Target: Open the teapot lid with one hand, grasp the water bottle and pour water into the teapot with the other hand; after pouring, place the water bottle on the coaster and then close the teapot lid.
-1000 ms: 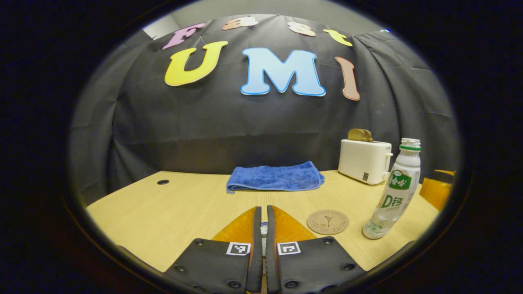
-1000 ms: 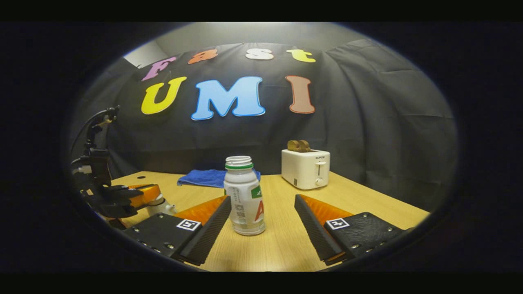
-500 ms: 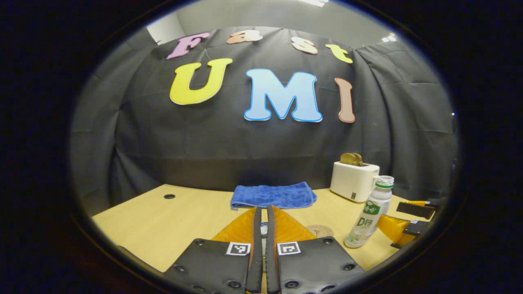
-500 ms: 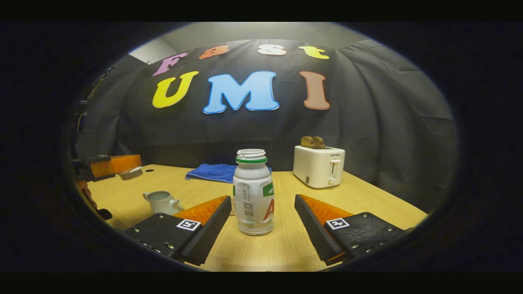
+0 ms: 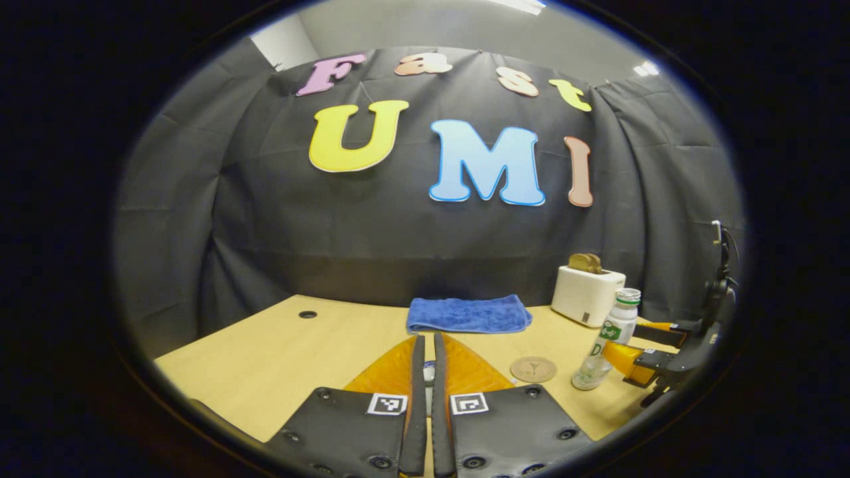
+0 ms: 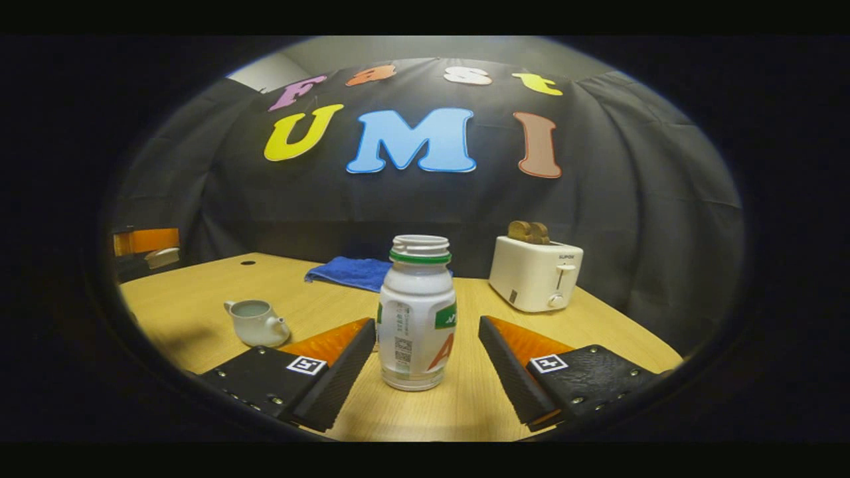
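Pale wood of the table (image 6: 465,405) ran out from under my right claw (image 6: 425,372), whose fingers stood wide apart at the bottom of the right gripper view with the water bottle (image 6: 416,312) upright between them, capless, touching neither as far as I could tell. Its long axis ran straight up, dead ahead of that claw, so I judged the right one far the nearer for the grasp: close in on the body. Left of it, lower left of the frame, sat the teapot (image 6: 255,322), lid off and mouth open. At the bottom of the left gripper view my left claw (image 5: 425,372) was pressed together on the lid (image 5: 430,375), barely seen between the fingers. Further right lay the coaster (image 5: 532,369), just beside the bottle. Beyond were a blue towel (image 5: 469,314) and a toaster (image 6: 535,273).
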Motion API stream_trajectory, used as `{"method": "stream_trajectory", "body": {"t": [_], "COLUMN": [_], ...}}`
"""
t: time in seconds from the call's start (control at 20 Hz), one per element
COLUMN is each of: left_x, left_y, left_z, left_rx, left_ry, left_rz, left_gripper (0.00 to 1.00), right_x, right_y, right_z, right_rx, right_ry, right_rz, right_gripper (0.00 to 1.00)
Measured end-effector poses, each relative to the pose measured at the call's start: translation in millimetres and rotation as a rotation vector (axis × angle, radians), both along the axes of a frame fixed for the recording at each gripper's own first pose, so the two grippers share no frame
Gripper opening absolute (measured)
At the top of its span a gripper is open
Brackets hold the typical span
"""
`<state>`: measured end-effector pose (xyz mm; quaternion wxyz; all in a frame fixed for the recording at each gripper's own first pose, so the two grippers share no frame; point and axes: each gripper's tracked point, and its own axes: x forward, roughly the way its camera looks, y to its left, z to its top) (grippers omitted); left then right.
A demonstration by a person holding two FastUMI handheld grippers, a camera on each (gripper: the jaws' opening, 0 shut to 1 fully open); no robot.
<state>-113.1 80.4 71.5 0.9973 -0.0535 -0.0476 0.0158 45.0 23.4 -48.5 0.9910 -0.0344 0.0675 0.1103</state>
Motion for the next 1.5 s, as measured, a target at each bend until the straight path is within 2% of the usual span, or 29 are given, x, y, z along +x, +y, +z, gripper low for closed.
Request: {"method": "stream_trajectory", "body": {"t": [0.25,0.3,0.35,0.45,0.55,0.6,0.65,0.75,0.8,0.9,0.95,1.05,1.1,1.25,1.5], "left_x": [-14,-18,-19,-23,-25,-27,-29,-30,-32,-31,-31,-29,-29,-30,-31], "left_y": [24,28,31,36,40,43,47,51,53,57,58,58,59,69,78], "left_z": [-9,-11,-13,-15,-20,-22,-25,-30,-34,-42,-45,-51,-53,-63,-72], "left_rx": [0.013,0.016,0.016,0.014,0.02,0.023,0.022,0.015,0.012,0.005,0.0,-0.008,-0.013,-0.031,-0.049], "left_ry": [0.02,0.023,0.026,0.029,0.037,0.04,0.044,0.049,0.052,0.063,0.068,0.076,0.079,0.086,0.096], "left_rz": [0.043,0.049,0.055,0.061,0.07,0.075,0.08,0.085,0.087,0.091,0.09,0.089,0.091,0.096,0.104], "left_gripper": [0.14,0.1,0.14,0.1,0.14,0.1,0.1,0.12,0.14,0.06,0.14,0.1,0.14,0.14,0.1], "right_x": [11,12,13,14,16,17,18,18,19,18,18,17,17,16,19], "right_y": [6,7,8,8,7,6,7,9,9,10,9,8,7,5,11], "right_z": [-15,-18,-21,-24,-26,-27,-29,-32,-31,-32,-32,-29,-28,-21,-1], "right_rx": [0.012,0.019,0.025,0.03,0.032,0.032,0.035,0.038,0.04,0.027,0.016,-0.027,-0.056,-0.15,-0.377], "right_ry": [0.043,0.057,0.065,0.076,0.082,0.084,0.089,0.101,0.098,0.101,0.103,0.101,0.098,0.088,0.02], "right_rz": [0.015,0.014,0.016,0.011,0.007,0.003,0.002,0.005,0.006,0.006,0.004,-0.008,-0.016,-0.034,-0.049], "right_gripper": [0.96,0.96,0.96,0.95,0.94,0.94,0.89,0.87,0.78,0.76,0.75,0.75,0.75,0.74,0.75]}}
